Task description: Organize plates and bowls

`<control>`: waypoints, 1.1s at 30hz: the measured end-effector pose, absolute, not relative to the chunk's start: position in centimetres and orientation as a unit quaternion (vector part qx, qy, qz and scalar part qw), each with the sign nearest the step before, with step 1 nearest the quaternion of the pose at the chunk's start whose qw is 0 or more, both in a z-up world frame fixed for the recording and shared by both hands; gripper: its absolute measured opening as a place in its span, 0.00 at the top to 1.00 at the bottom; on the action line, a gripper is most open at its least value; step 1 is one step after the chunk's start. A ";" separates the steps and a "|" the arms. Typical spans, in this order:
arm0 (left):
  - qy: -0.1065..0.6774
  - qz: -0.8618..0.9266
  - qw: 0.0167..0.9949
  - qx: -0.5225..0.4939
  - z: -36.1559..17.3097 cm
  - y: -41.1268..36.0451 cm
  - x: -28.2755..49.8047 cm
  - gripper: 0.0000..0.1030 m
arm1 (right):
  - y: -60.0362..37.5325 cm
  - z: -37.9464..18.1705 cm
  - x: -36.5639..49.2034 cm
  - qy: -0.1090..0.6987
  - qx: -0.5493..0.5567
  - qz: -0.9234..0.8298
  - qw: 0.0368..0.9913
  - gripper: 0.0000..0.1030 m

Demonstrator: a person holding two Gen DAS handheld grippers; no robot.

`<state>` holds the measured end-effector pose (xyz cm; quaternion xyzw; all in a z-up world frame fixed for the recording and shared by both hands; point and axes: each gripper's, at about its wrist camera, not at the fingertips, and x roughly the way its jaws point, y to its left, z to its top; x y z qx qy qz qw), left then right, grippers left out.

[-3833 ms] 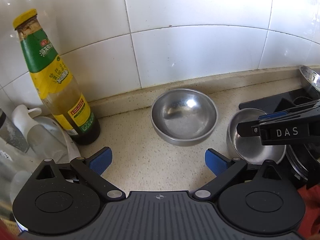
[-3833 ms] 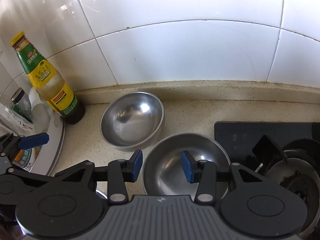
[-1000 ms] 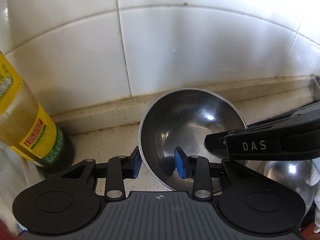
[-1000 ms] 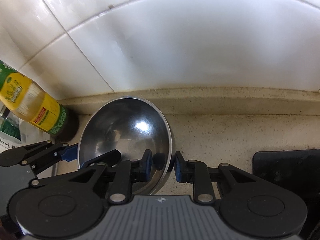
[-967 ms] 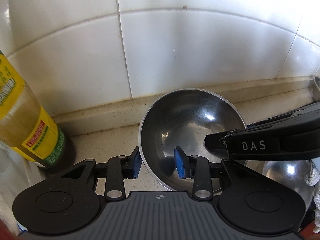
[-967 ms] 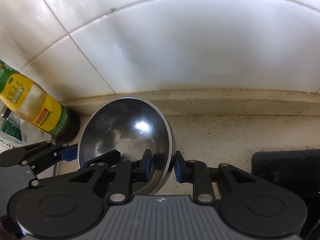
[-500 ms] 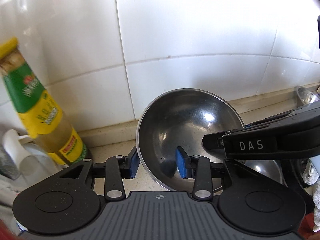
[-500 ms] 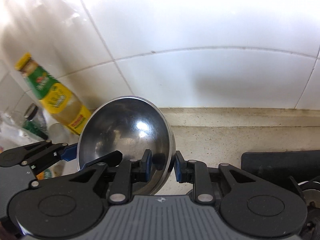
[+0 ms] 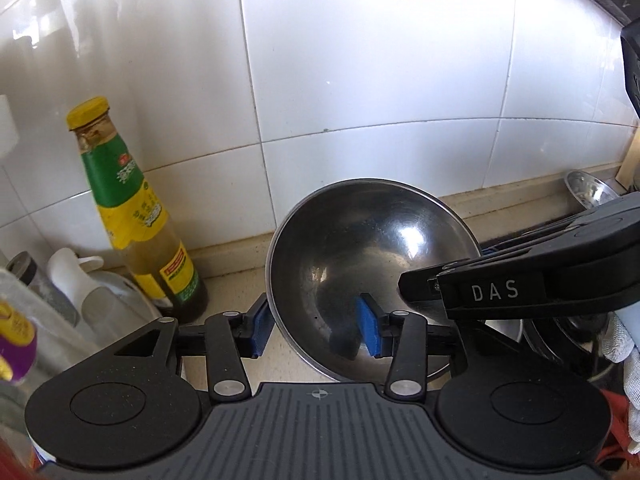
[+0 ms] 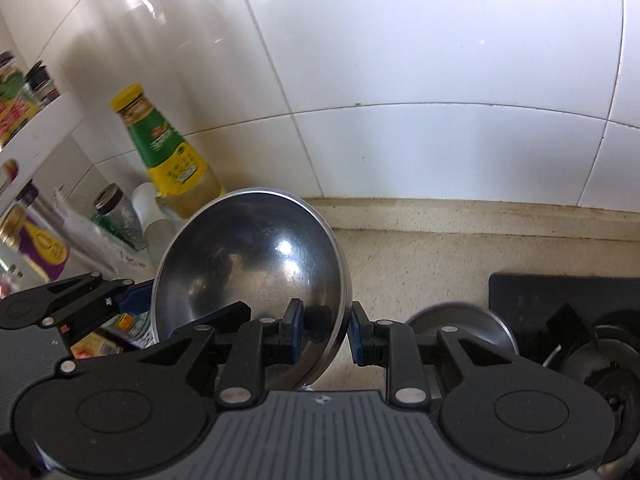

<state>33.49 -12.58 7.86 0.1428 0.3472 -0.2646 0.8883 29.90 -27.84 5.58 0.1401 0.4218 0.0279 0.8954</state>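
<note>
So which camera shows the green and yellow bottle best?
The left wrist view: the bottle stands whole, cap to base, beside the bowl. In the right wrist view the bowl hides the bottle's bottom.

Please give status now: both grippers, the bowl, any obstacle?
Right gripper shut on round steel bowl, lifted off counter. Left gripper jaws just opening, pads straddling rim. Second steel bowl below; green-labelled sauce bottle close left.
</note>
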 end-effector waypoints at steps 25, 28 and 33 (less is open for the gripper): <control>0.375 -0.260 0.876 0.152 5.3 -9.8 26.0 0.41 | -24.1 3.0 23.2 0.459 0.139 0.052 0.876 0.77; 0.381 -0.256 0.876 0.151 5.1 -9.8 25.2 0.40 | -24.4 2.5 22.4 0.466 0.141 0.057 0.872 0.77; 0.393 -0.247 0.874 0.145 4.6 -9.8 24.1 0.40 | -24.2 2.3 21.5 0.475 0.132 0.063 0.868 0.77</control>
